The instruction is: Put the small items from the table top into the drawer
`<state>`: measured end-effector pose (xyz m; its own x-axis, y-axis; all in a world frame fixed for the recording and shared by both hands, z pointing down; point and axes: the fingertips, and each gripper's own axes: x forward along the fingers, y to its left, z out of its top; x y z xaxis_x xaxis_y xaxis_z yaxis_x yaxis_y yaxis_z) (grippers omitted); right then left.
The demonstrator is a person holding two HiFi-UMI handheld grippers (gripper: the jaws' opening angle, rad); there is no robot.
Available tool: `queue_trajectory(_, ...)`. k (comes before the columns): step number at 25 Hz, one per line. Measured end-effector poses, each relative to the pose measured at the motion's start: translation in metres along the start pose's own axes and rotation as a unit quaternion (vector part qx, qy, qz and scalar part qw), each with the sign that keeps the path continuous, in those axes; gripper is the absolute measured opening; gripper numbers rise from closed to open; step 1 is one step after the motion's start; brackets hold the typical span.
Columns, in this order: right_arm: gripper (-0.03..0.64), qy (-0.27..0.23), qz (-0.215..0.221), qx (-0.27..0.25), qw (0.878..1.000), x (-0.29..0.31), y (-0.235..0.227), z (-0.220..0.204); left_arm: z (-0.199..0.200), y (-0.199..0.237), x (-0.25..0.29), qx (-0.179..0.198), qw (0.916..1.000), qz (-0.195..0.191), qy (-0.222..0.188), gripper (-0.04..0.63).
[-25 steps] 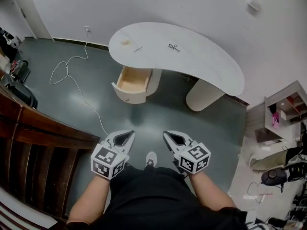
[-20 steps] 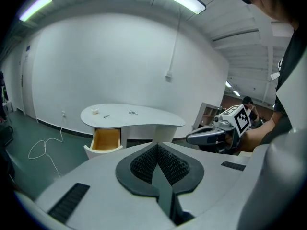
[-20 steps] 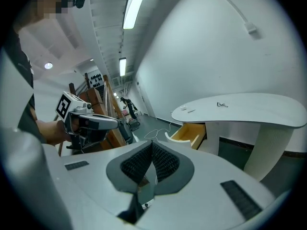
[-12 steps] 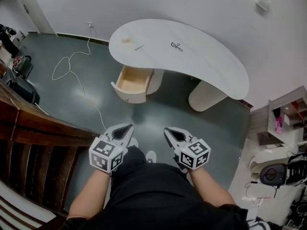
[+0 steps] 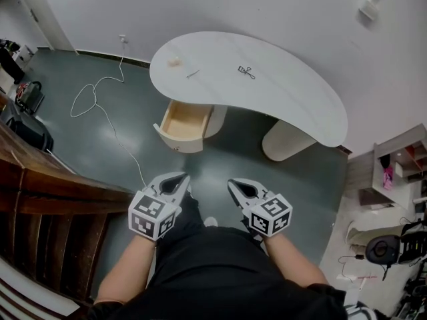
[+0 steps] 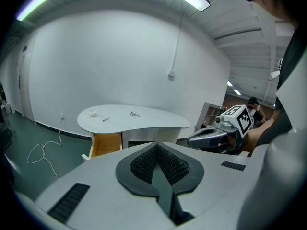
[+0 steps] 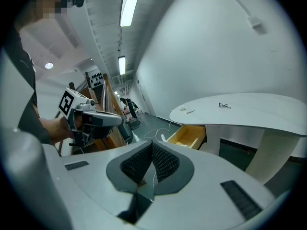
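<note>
Small items — three — on table; one open drawer.

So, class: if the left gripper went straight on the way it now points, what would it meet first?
Likely the white table, its front just right of the open drawer. The left gripper seems tilted downward though, so the floor might come first; depth is unclear.

No text, label, brand or number can be read anywhere.
</note>
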<state>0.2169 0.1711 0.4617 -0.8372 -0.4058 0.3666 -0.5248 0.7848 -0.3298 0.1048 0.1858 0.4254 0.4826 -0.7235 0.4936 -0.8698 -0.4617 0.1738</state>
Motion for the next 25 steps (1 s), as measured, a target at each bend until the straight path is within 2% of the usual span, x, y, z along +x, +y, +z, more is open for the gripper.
queue_trajectory(5, -0.002, 0.009, -0.005, -0.007, 1.0, 0.032, -0.021, 0.017, 0.005, 0.038, 0.02, -0.006, 1.0, 0.0, 0.002, 0.015)
queue_trajectory(16, -0.002, 0.001, -0.036, -0.025, 0.999, 0.13, -0.082, 0.11, 0.08, 0.149, 0.083, 0.017, 0.9995, -0.027, -0.001, 0.015)
queue_trajectory(25, -0.002, 0.01, -0.065, -0.02, 0.998, 0.209, -0.132, 0.149, 0.113, 0.244, 0.12, 0.03, 0.9989, -0.035, 0.01, 0.015)
